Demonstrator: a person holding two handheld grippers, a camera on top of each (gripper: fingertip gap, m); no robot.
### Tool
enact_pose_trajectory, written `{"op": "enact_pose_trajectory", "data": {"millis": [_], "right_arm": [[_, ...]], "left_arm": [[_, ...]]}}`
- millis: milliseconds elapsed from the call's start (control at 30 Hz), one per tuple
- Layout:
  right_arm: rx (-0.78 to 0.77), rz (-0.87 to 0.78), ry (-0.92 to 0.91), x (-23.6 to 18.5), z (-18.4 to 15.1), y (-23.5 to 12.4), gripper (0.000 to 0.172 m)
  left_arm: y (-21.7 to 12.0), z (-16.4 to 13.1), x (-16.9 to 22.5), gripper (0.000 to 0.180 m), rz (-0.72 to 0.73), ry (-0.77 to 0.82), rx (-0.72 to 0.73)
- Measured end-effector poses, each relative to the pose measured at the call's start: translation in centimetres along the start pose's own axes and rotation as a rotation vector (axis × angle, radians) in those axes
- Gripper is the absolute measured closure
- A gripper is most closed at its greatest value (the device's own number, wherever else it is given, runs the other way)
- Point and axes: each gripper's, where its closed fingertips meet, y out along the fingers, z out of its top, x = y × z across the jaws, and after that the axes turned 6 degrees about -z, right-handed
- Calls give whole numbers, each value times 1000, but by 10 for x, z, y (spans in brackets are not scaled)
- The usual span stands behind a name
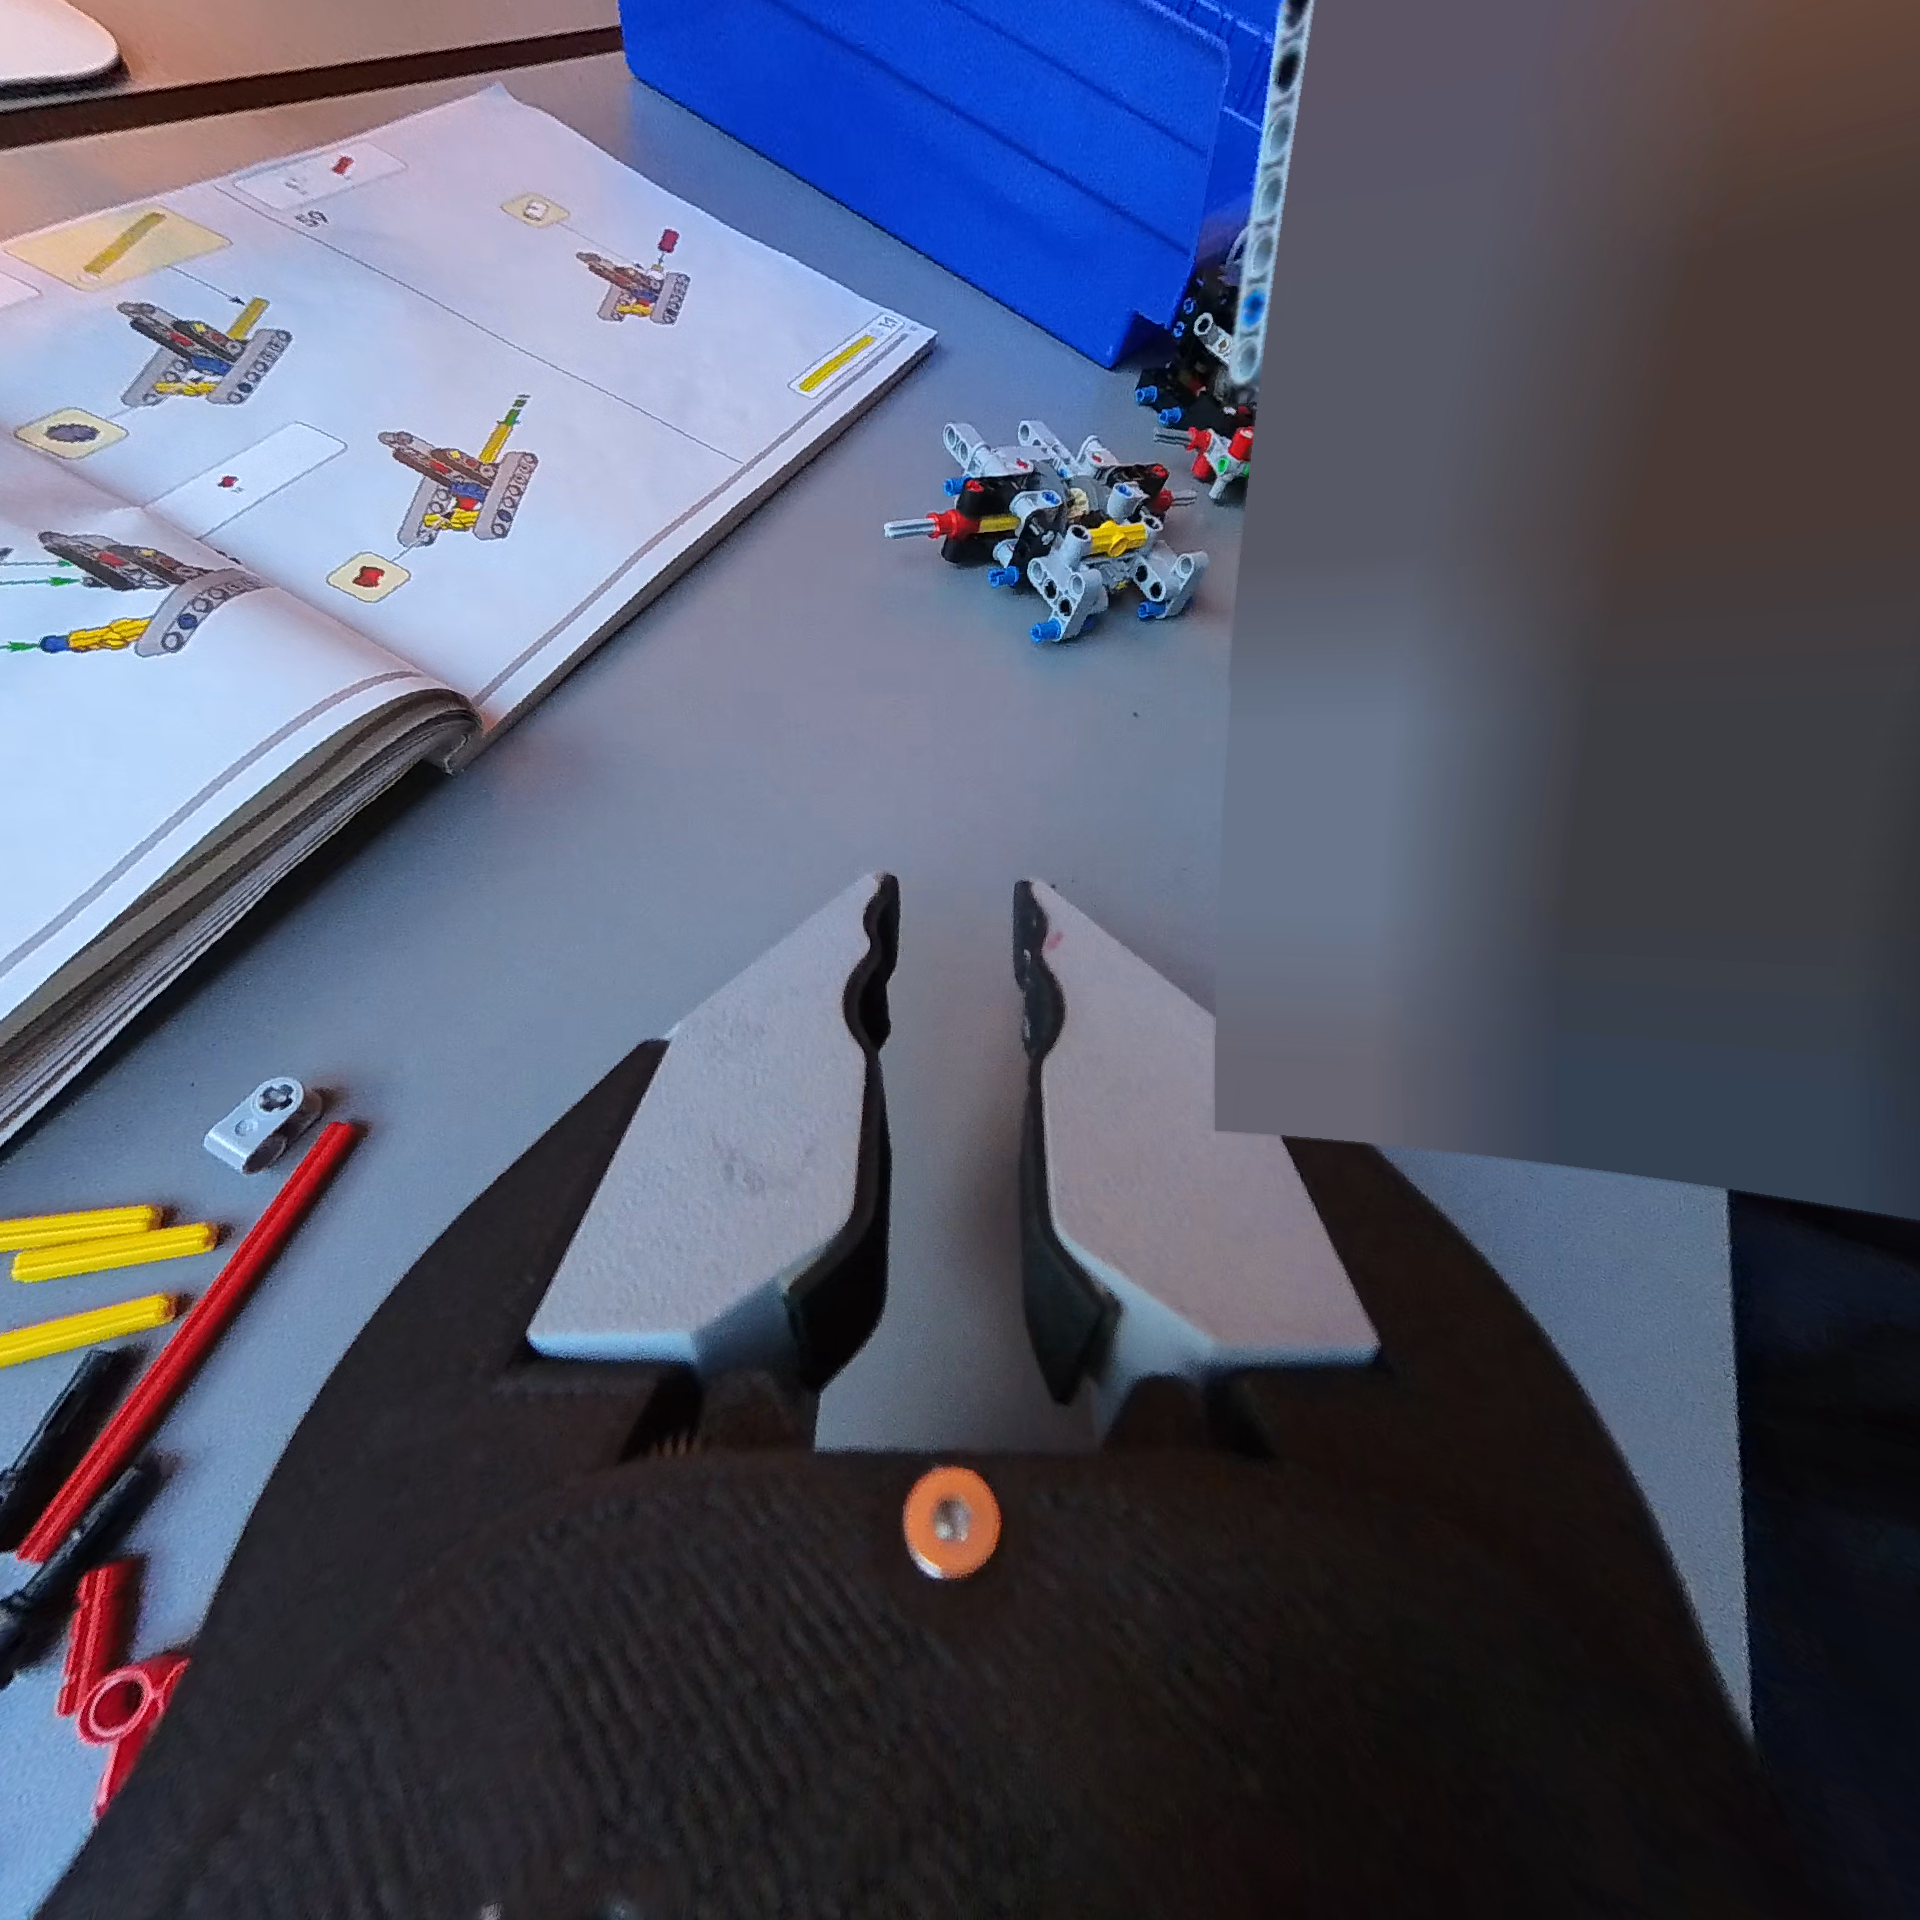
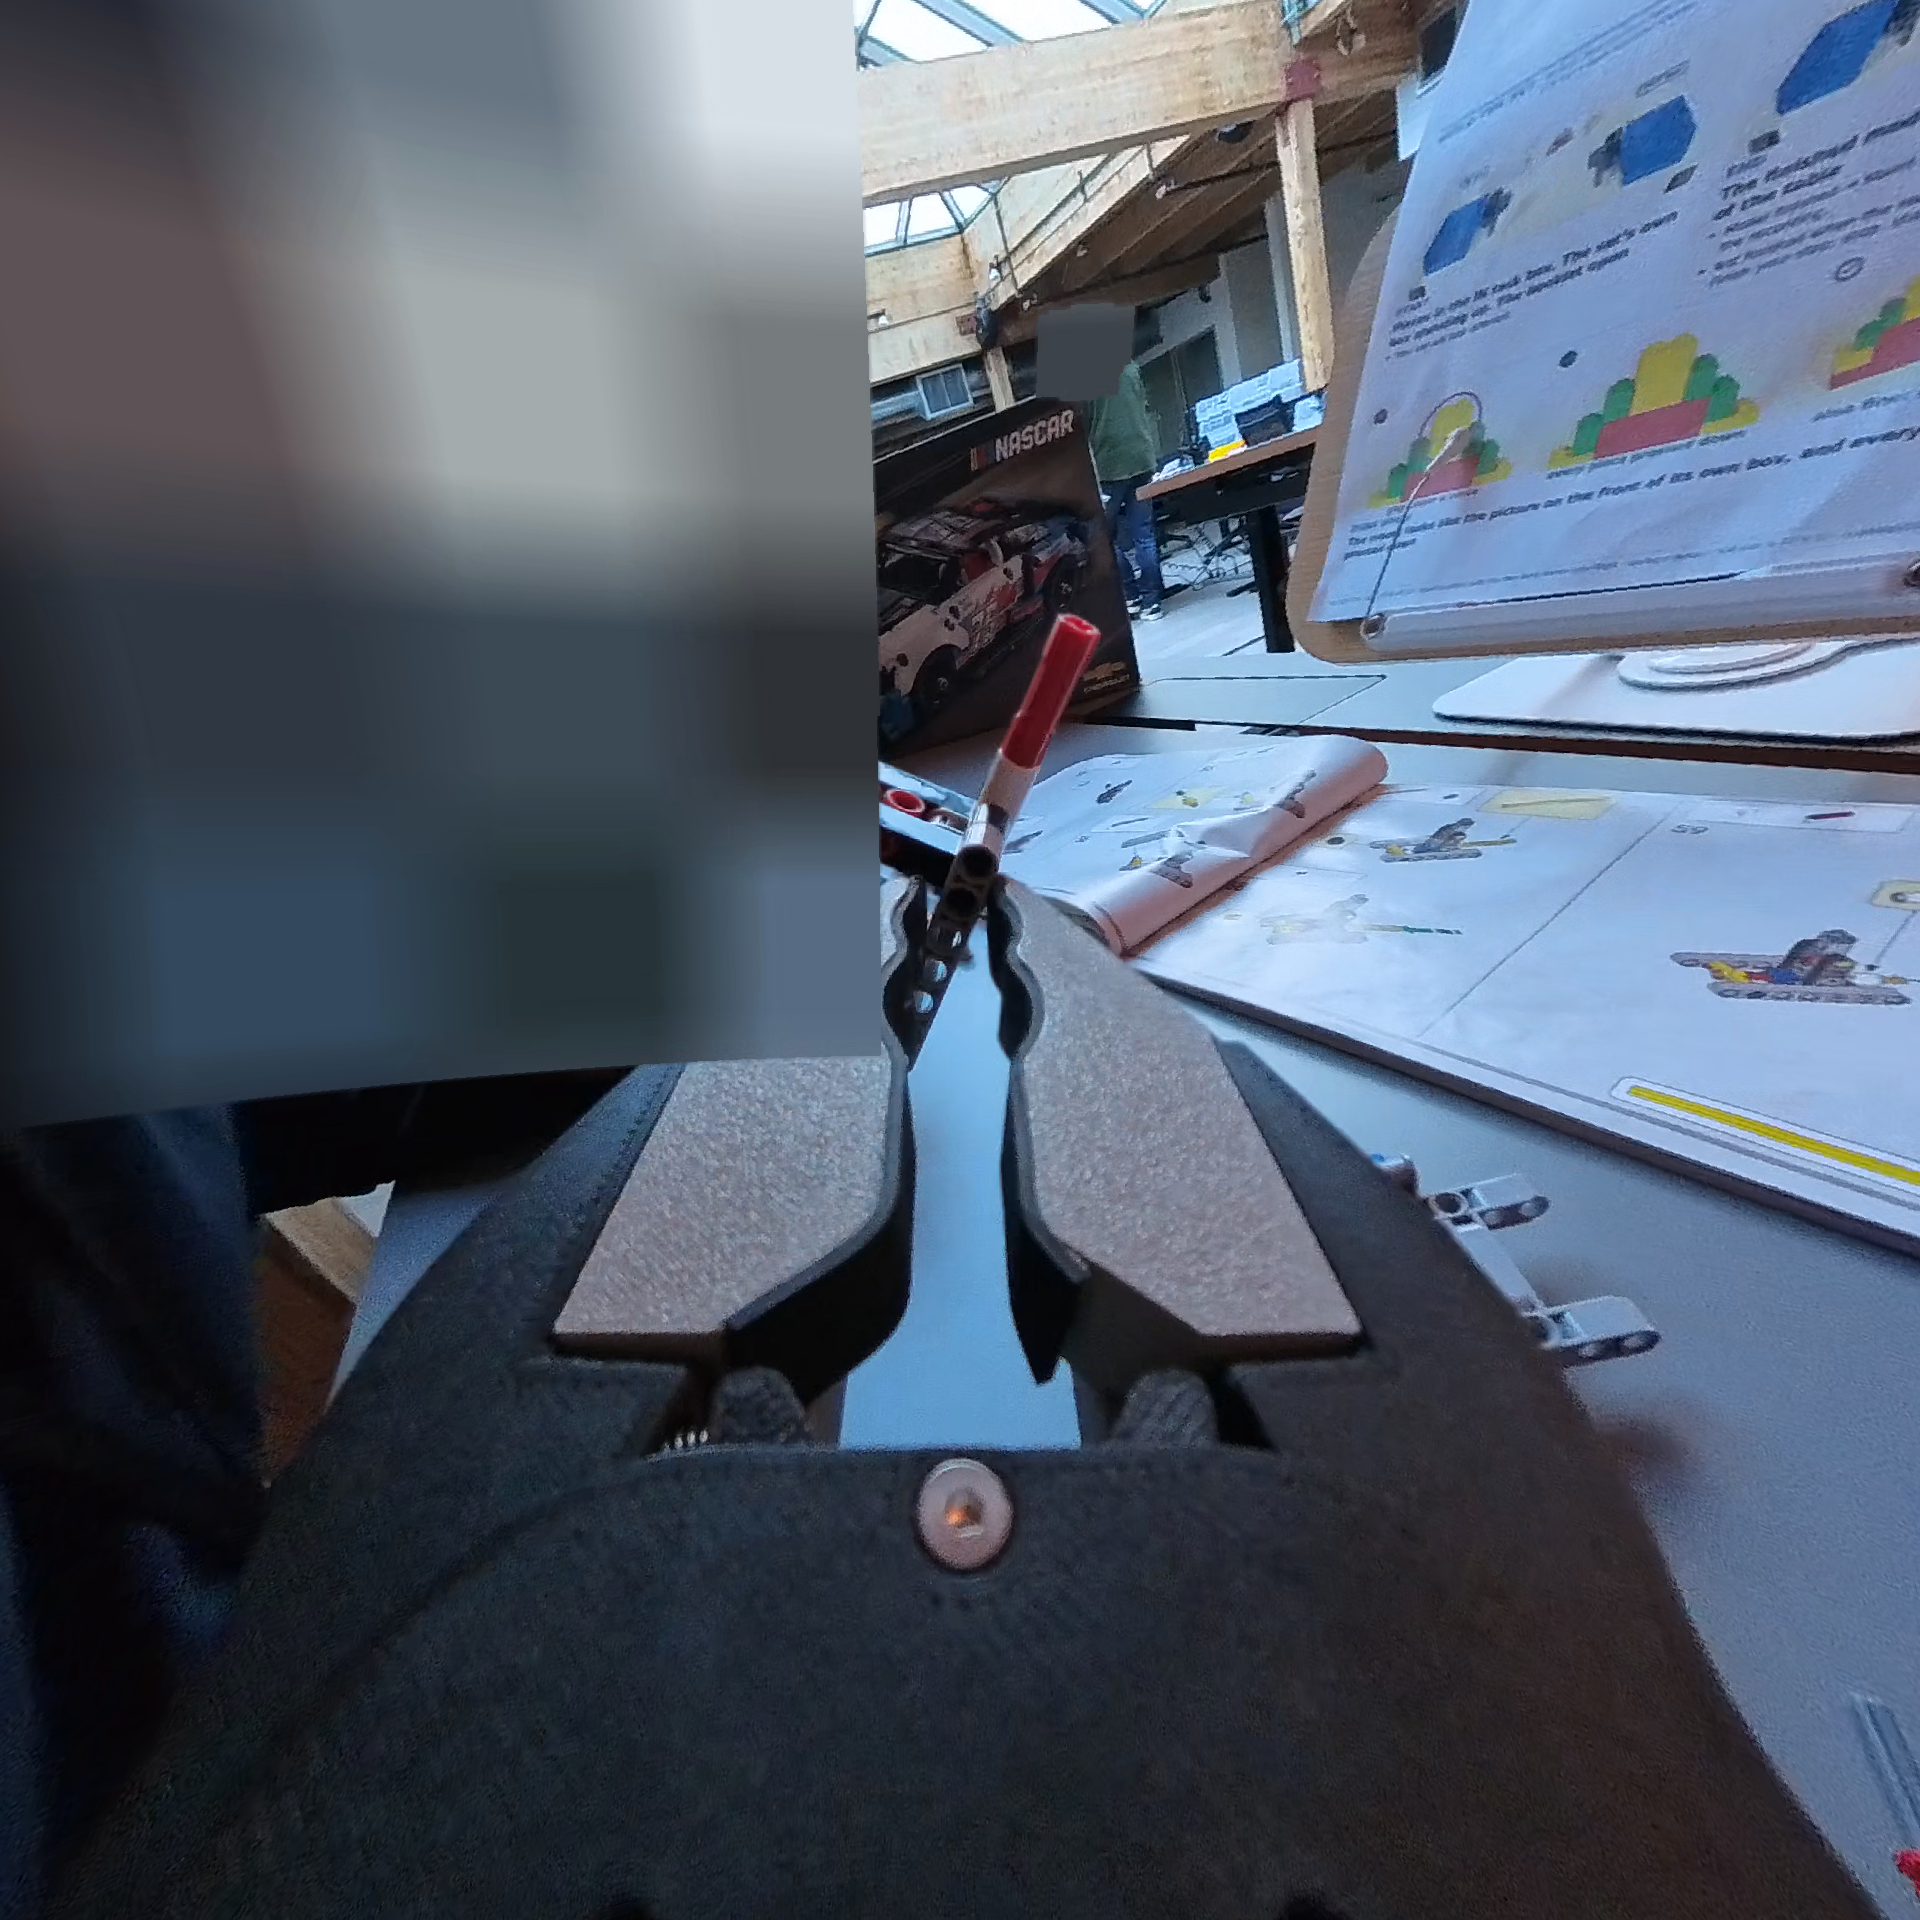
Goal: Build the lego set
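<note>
Right wrist view: my right gripper (image 2: 961, 914) pinches a dark grey holed plastic beam (image 2: 961, 883) by its tips only, red-sleeved axle (image 2: 1049, 696) jutting up, so it could pivot loose; my left gripper (image 1: 954, 904) hangs apart, empty, over the grey table (image 1: 727, 790).

grey table (image 1: 727, 790) | open booklet (image 1: 416, 416) | blue box (image 1: 935, 135) | brick assembly (image 1: 1060, 525) | yellow rods (image 1: 94, 1247)

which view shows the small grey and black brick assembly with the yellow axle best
The left wrist view: the small brick assembly lies whole and unobstructed on the grey table, ahead of the left gripper, beside the open instruction booklet. The right wrist view doesn't show it; only the booklet appears there.
</note>
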Motion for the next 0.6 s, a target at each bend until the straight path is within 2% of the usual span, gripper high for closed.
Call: {"op": "enact_pose_trajectory", "data": {"millis": [33,200,367,467,600], "right_arm": [[8,-9,-8,1,2,-1,165],[25,-60,-62,8,6,-2,165],[-34,-95,-107,18,-3,4,165],[-56,-97,-130,17,-7,6,165],[-97,-1,-99,-5,-18,16,164]], "left_arm": [[0,0,0,162,2,-1,3],[3,5,1,164,-49,-55,32],[1,17,-1,164,-104,-121,109],[-1,22,1,164,-99,-77,140],[3,22,8,163,-103,-3,120]]}}
